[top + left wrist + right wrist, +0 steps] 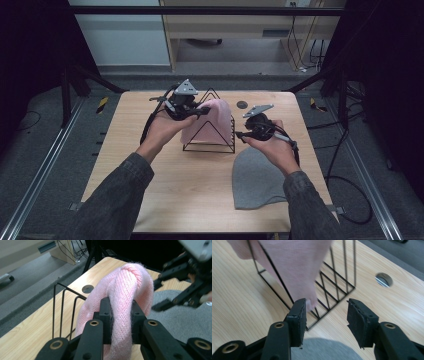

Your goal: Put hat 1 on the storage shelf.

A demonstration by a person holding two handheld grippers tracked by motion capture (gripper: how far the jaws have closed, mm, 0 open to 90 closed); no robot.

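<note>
Draping goes best if the left gripper, fingers pinched on the pink knit hat over the wire rack on the counter, lowers evenly while the right gripper, fingers apart and empty, steadies the free hem.

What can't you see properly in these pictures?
- High view: the pink knitted hat covers much of the black wire rack.
- Left gripper view: the left gripper hides the hat's lower part.
- Right gripper view: the grey hat is cut off by the bottom edge.
</note>
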